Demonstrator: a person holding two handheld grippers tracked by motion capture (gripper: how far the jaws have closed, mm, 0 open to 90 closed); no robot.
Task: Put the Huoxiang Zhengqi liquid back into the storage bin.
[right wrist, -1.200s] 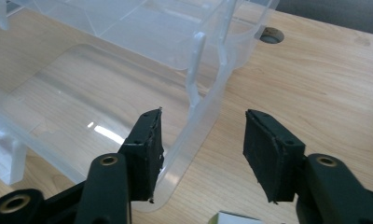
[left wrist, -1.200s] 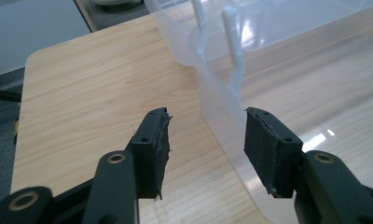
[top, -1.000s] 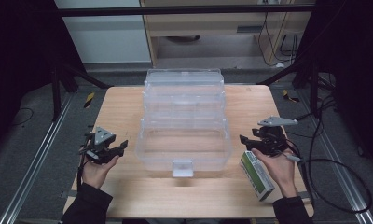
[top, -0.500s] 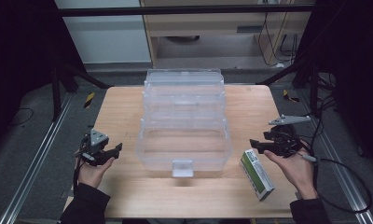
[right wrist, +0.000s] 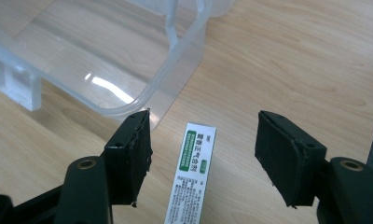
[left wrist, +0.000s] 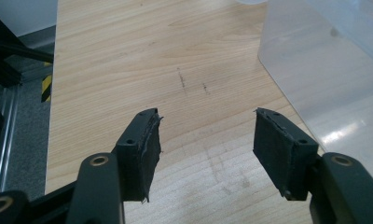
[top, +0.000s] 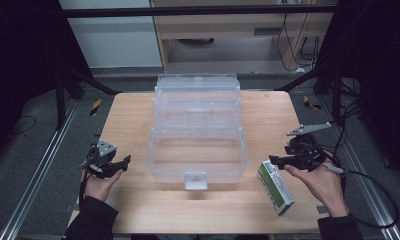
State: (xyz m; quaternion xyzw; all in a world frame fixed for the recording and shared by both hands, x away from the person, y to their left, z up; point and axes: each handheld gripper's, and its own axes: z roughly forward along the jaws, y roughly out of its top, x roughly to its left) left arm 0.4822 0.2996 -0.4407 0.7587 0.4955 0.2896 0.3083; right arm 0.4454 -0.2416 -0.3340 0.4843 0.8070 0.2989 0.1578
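A clear plastic box (top: 197, 137) stands open in the middle of the wooden table (top: 133, 117), its lid leaning back. A white and green carton (top: 275, 186) lies flat to the right of the box. My right gripper (top: 274, 161) hovers open just above the carton's far end; in the right gripper view the carton (right wrist: 192, 175) lies between and below the jaws, beside the box corner (right wrist: 147, 100). My left gripper (top: 122, 163) is open over bare wood left of the box, whose clear wall (left wrist: 324, 79) shows at the right of the left gripper view.
The box has a small latch tab (top: 196, 180) at its front edge. A metal rail (top: 38, 175) runs along the floor to the left of the table, another rail (top: 373, 195) to the right. A cable (top: 373, 182) trails from my right gripper off the table's right edge.
Both grippers have drawn outward and toward the near edge, away from the box sides. The right one now sits lower, beside the carton. The box and carton have not moved.
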